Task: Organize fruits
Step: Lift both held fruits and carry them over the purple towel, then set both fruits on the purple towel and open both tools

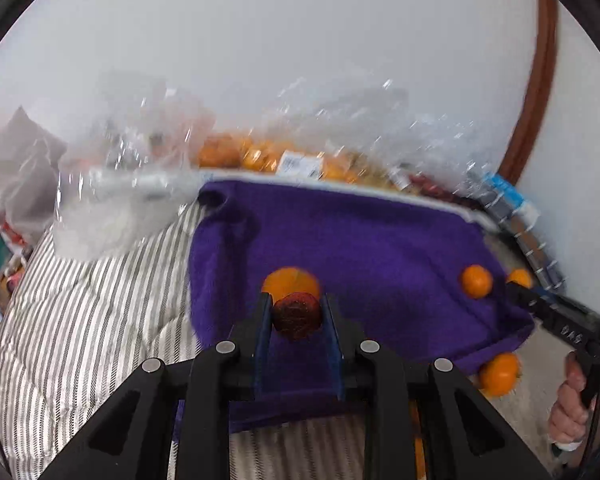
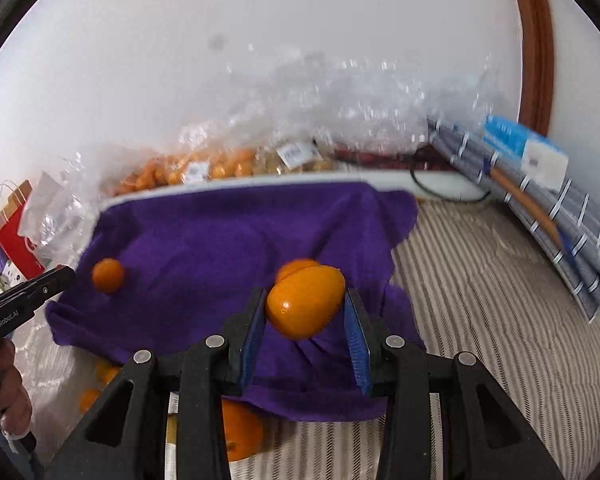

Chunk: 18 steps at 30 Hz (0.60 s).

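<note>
Fruit sorting over the purple cloth [image 1: 372, 240]: I am pinching a dark red fruit [image 1: 296, 316] in my left gripper [image 1: 296, 312] above the cloth; my right gripper [image 2: 305, 308] is clamping an orange citrus [image 2: 305, 306]; a small loose orange [image 2: 107, 275] is resting on the cloth near its left edge

Fuzzy matt purple cloth [image 2: 204, 240]; glossy orange [image 2: 306, 306] (crinkly clear plastic bags [image 2: 340, 92]).

Dark red fruit [image 1: 296, 316] and oval orange fruit [image 2: 305, 307] held above purple cloth [image 1: 380, 248].
</note>
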### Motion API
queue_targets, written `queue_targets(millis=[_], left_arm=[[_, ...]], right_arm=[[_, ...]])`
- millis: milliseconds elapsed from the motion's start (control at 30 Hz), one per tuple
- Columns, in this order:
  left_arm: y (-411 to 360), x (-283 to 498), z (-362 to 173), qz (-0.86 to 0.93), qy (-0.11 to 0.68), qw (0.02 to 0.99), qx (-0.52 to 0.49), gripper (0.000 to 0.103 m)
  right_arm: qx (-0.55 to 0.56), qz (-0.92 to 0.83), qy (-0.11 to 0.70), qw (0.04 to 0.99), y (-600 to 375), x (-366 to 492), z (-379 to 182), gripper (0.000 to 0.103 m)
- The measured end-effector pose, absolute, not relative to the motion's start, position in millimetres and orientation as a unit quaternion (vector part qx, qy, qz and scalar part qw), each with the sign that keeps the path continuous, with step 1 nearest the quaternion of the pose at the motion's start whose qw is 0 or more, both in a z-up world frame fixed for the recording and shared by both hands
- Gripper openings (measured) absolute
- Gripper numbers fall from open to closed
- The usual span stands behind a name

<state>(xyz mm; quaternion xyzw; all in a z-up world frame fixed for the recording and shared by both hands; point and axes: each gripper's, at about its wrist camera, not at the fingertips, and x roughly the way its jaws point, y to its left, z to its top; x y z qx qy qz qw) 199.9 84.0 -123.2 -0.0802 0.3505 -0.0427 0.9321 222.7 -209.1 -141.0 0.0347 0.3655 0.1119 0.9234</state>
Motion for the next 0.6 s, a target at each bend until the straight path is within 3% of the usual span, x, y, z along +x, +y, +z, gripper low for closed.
queue_targets(millis=[600], left_arm=[[73, 204, -142, -0.043, 0.389, 0.918, -0.065, 0.024]], right_arm=[[0.012, 0.108, 0.400, 0.910, -207, 232, -163, 0.038]])
